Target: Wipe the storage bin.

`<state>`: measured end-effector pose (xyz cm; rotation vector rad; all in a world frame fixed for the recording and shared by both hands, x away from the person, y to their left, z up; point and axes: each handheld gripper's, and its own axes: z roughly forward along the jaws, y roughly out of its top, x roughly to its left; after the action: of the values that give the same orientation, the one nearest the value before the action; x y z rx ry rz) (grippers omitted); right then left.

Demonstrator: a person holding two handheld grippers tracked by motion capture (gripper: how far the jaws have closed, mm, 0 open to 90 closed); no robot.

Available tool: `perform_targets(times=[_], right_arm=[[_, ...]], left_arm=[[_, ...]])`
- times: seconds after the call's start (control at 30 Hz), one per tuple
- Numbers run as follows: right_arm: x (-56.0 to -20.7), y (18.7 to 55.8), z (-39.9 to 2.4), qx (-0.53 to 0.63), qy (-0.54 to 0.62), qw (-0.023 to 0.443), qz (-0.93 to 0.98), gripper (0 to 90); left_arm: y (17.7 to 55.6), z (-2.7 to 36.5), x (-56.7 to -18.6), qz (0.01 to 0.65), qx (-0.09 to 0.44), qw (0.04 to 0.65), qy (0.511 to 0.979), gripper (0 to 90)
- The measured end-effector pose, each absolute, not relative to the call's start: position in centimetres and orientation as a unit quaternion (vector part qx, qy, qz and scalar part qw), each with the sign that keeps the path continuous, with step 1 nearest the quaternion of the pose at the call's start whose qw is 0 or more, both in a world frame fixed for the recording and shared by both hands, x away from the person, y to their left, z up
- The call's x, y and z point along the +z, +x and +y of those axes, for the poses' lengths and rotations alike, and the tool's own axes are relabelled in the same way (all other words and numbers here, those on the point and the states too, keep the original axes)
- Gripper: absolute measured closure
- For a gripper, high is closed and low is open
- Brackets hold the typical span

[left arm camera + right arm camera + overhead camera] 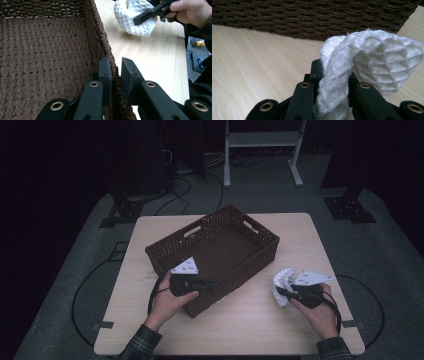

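The left claw [116,75] pinches the basket [220,227] rim while the right claw [332,75] grips the white cloth [372,57] beside it, so lifting the cloth into the basket looks next.

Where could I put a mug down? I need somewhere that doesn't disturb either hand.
The table is bare along its left edge beside the basket, along the near edge between the two forearms, and at the far right corner. It is crowded at the basket's near rim, clamped by the left tool, and where the right tool holds the white cloth.
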<state>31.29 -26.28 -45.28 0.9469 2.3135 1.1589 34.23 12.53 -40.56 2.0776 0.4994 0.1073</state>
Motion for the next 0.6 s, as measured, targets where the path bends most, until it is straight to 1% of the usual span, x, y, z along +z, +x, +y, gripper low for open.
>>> perform_targets(times=[0.23,0.3,0.43,0.6], right_arm=[[-44.3,32.2,-26.4,0.425,0.337,0.196,0.817,76.2],[-43.7,32.8,-26.5,0.426,0.334,0.205,0.816,76.2],[-43.0,34.1,-26.7,0.432,0.338,0.209,0.809,76.2],[-42.6,35.4,-26.9,0.441,0.344,0.205,0.803,76.2]], left_arm=[[34.3,12.5,-40.6,0.207,0.039,0.477,0.853,76.6],[34.3,12.5,-40.6,0.208,0.039,0.476,0.853,76.4],[34.3,12.5,-40.6,0.208,0.04,0.476,0.854,76.2],[34.4,12.5,-40.6,0.21,0.036,0.475,0.854,75.7]])
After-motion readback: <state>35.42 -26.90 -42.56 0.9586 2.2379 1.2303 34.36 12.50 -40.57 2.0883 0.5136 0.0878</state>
